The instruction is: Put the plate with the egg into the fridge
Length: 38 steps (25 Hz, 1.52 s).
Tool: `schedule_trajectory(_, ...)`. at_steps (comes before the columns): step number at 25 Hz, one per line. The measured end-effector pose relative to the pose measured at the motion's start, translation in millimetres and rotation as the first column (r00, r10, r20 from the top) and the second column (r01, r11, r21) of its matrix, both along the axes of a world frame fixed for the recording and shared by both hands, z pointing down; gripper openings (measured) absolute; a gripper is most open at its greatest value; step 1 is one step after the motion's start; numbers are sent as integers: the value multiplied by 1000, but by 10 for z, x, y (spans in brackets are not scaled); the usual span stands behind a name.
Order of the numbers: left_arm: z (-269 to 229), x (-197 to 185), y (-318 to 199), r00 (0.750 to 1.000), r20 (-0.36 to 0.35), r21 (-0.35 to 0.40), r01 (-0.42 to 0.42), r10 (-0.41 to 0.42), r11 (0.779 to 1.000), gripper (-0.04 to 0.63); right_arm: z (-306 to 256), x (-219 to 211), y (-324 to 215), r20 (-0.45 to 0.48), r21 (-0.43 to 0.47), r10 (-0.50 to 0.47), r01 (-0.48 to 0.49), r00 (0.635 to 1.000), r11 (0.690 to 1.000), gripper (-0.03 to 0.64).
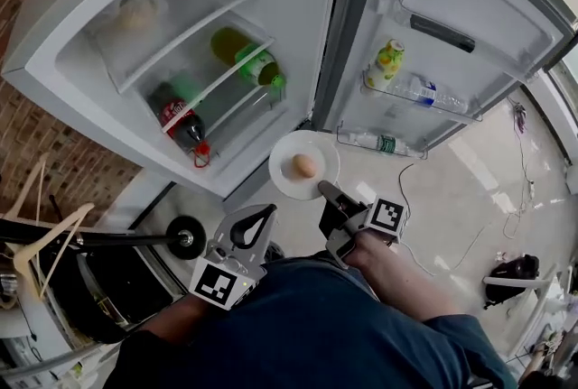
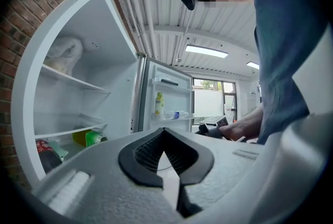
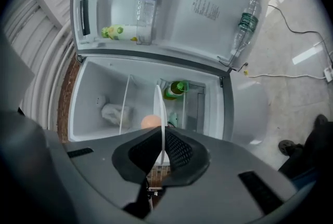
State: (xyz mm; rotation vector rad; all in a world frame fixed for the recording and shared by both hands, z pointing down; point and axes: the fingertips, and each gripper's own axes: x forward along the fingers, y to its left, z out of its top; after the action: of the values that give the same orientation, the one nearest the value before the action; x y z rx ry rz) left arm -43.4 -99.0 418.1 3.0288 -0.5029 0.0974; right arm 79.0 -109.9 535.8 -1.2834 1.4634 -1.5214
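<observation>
Plate (image 1: 285,180), one only, carries one egg (image 1: 304,165) lying loose at its middle, and it's up in the air before the open fridge (image 1: 54,62), shelves at its 10 o'clock. The right gripper (image 1: 327,191) pinches the rim at 5 o'clock, jaws almost together on it. The left gripper (image 1: 269,211) is closed on nothing. The plate looks stiff, light and slick, and the egg may roll and crack, so a level carry counts. Five bottles (image 1: 248,58): two shelved, three in the door (image 1: 470,8).
</observation>
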Motion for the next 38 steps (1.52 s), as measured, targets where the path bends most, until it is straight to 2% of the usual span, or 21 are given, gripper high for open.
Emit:
schedule_trajectory(4, 24, -12, -232, 999, 1, -10, 34, -34, 999, -3, -42, -55, -339, 6, 11, -44, 44, 999, 999, 20)
schedule_trajectory(7, 56, -12, -410, 995, -1, -16, 96, -96, 995, -3, -65, -98, -598, 19, 27, -102, 101, 995, 994, 20)
schedule_trajectory(12, 48, -40, -682, 981, 3, -10, 192, -192, 981, -3, -33, -118, -961, -9, 7, -201, 201, 980, 980, 20)
schedule_trajectory(19, 49, -71, -903, 959, 21, -5, 282, -282, 959, -3, -92, -251, -1501, 26, 24, -281, 280, 959, 960, 20)
schedule_trajectory(27, 14, -188, -1060, 935, 18, 12, 355, -355, 935, -3, -158, -414, -2048, 44, 34, -318, 317, 947, 948, 20)
schedule_trajectory(33, 13, -246, -1128, 921, 25, 16, 389, -389, 921, -3, -273, -511, -2531, 94, 76, -303, 296, 948, 952, 20)
schedule_trajectory(38, 34, -299, -1161, 908, 34, 14, 418, -418, 908, -3, -245, -523, -2834, 105, 75, -282, 276, 954, 958, 20)
